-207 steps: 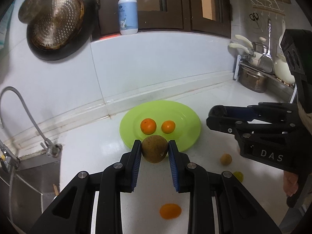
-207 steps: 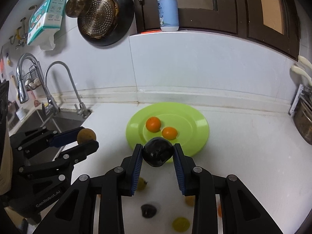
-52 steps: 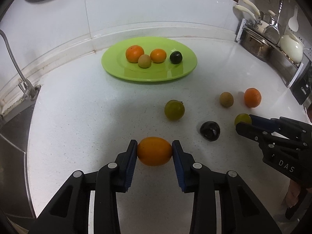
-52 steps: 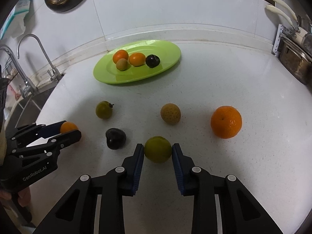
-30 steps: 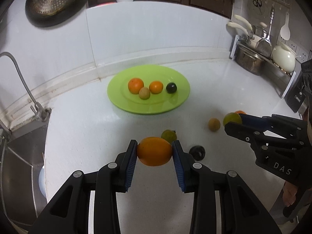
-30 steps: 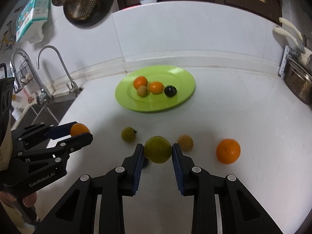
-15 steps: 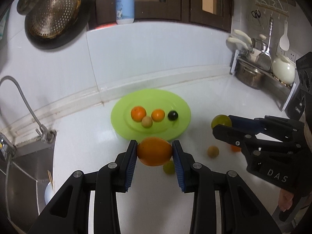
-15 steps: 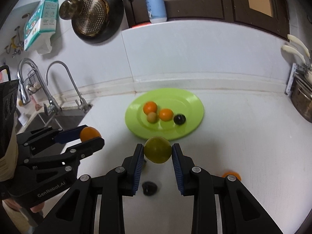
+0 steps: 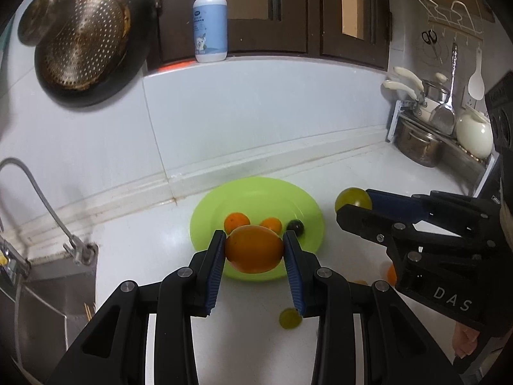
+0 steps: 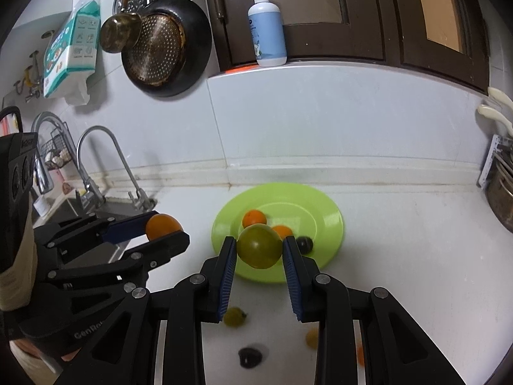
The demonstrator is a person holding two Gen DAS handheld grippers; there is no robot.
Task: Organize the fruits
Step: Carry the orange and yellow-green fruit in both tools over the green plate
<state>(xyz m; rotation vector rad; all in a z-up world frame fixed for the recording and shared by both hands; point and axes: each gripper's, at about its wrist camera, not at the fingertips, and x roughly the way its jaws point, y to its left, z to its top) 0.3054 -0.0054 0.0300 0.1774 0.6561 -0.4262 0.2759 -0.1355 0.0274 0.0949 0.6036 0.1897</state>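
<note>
My left gripper [image 9: 253,250] is shut on an orange fruit [image 9: 254,249], held in the air in front of the green plate [image 9: 304,205]. My right gripper [image 10: 259,250] is shut on a yellow-green fruit [image 10: 259,246], also raised before the green plate [image 10: 320,205]. On the plate lie two small oranges [image 9: 234,220] and a dark fruit [image 9: 295,226]; a brownish fruit is hidden behind the held ones. In the left wrist view the right gripper [image 9: 354,203] reaches in from the right. In the right wrist view the left gripper [image 10: 166,224] reaches in from the left.
Loose fruit lies on the white counter: a green one [image 10: 235,317], a dark one [image 10: 250,356], a yellowish one [image 10: 311,337] and an orange one [image 10: 360,356]. A sink and tap [image 10: 96,160] are at the left. Pots on a rack [image 9: 420,141] stand at the right.
Both grippers have risen and moved toward the plate with their fruit. The plate now sits right behind the held fruit, and the loose fruit has dropped low in the views.
</note>
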